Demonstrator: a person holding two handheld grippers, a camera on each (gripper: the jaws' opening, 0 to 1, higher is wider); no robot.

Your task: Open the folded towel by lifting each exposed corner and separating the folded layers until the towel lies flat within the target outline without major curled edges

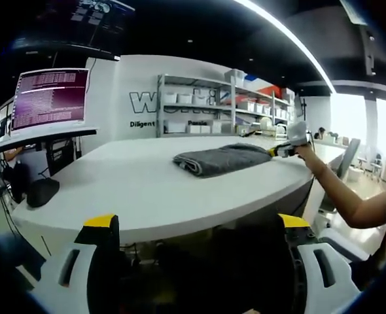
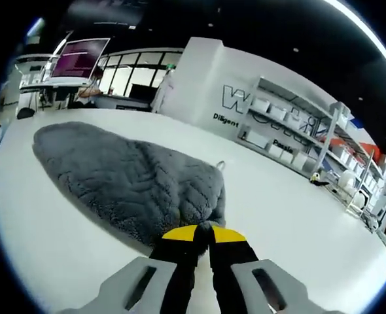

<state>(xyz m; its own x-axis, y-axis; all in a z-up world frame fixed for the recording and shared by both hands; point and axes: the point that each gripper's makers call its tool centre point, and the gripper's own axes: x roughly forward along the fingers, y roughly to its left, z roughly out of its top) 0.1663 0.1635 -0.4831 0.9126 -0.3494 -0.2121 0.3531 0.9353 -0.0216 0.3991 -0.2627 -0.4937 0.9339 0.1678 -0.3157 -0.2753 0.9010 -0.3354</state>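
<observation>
Looking along my left claw (image 1: 196, 226), I see the white surface (image 1: 134, 190) sweeping across the left gripper view, broad and round-edged, with the claw held off its near edge and below the rim. Its two yellow-tipped jaws stand wide apart with nothing between them. Against the far wall stands a shelving unit (image 1: 212, 104) loaded with white bins, beside dark lettering on the wall. A monitor (image 1: 49, 98) with a purple screen sits to the left above a dark desk, and a dark object I cannot identify lies on the surface near its left edge.

On the far half of the surface lies the grey towel (image 1: 220, 159), folded into a thick flat bundle. At its right end I see my right claw (image 1: 276, 150) meeting the cloth, with a hand (image 1: 304, 150) and forearm reaching in from the right.

From the right gripper view, the towel (image 2: 127, 180) spreads away from the camera across the surface (image 2: 278, 209), its plush face ribbed and its outline rounded. The right claw (image 2: 204, 232) has its jaws pressed together on the near edge of the towel, a tuft of grey pile pinched between the yellow tips. A small loop tag (image 2: 220, 165) sticks out at the right edge of the towel. I cannot make out any target outline on the surface
</observation>
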